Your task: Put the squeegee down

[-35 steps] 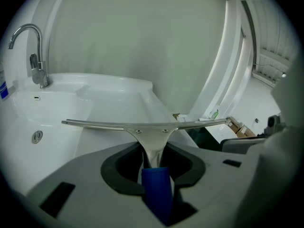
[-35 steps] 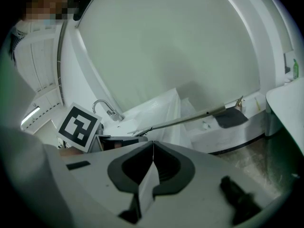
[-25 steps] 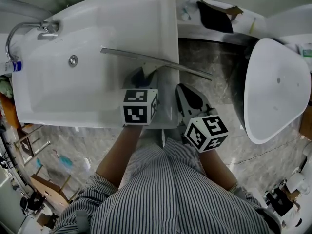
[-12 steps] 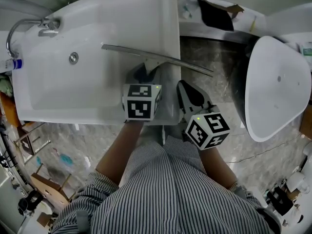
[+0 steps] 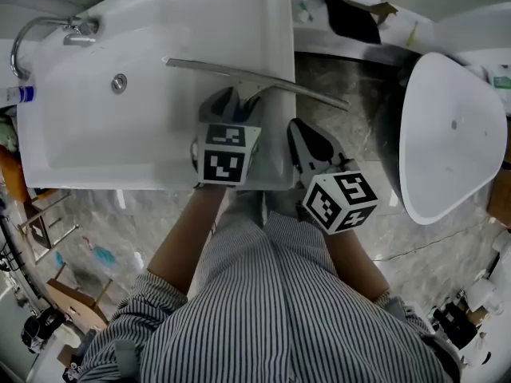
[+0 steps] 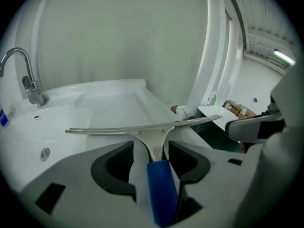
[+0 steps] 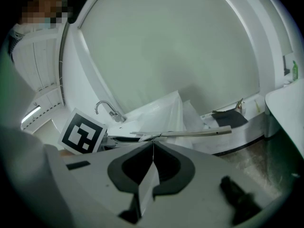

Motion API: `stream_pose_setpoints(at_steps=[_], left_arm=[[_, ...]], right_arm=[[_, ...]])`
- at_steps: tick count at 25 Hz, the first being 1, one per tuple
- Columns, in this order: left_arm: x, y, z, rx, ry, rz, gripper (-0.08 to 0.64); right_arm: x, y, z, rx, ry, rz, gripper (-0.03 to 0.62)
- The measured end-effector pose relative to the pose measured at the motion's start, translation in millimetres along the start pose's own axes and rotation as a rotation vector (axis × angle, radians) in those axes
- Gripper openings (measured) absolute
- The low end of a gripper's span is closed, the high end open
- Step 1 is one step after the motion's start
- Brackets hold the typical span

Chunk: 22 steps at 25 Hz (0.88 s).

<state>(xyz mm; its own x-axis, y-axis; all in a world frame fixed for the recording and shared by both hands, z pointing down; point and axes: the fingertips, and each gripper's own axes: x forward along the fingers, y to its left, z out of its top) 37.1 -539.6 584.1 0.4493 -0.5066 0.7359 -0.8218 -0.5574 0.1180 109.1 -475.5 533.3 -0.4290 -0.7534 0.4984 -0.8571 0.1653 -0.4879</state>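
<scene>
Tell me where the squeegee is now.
Head view, centre: the squeegee is clamped in the left gripper, its blade crossing the sink at the right rim.

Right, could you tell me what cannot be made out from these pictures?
- Head view: the squeegee handle, hidden under the left hand-held gripper and its marker cube.
- Any view: whether the blade touches the sink or hangs above it; no angle settles it.
- Left gripper view: the blue handle, its lower end sunk between the jaws.
- Right gripper view: the small green object at the right edge, too small to identify.
</scene>
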Motion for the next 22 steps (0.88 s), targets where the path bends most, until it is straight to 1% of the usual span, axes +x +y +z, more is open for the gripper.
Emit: stream_pose_setpoints(at_steps=[3, 5, 9, 10, 14, 16, 19, 22], left_arm=[[-12, 3, 7, -0.036, -0.041, -0.001, 0.219], [-25, 6, 16, -0.063, -0.090, 0.006, 0.219], [-57, 13, 40, -0.069, -0.193, 0.032, 0.215], [-65, 15, 46, -0.078, -0.224, 0.034, 0.199], [-98, 26, 63, -0.113, -0.339, 0.067, 0.093], [-112, 27, 68, -0.123, -0.391, 0.067, 0.050], [-135, 21, 71, -0.136, -0.459, 0.024, 0.032], [-155, 18, 72, -0.152, -0.509, 0.014, 0.029]], right_arm=[[-3, 7, 6, -0.022, -0.013, 0.007, 0.015], [-5, 13, 13, -0.039, -0.028, 0.012, 0.015], [-12, 28, 30, -0.080, -0.064, 0.023, 0.015], [-14, 32, 34, -0.091, -0.072, 0.027, 0.015], [-20, 50, 46, -0.134, -0.106, 0.049, 0.015], [-24, 59, 52, -0.157, -0.123, 0.061, 0.015], [-31, 74, 58, -0.187, -0.145, 0.080, 0.015], [-37, 90, 63, -0.210, -0.166, 0.110, 0.015]])
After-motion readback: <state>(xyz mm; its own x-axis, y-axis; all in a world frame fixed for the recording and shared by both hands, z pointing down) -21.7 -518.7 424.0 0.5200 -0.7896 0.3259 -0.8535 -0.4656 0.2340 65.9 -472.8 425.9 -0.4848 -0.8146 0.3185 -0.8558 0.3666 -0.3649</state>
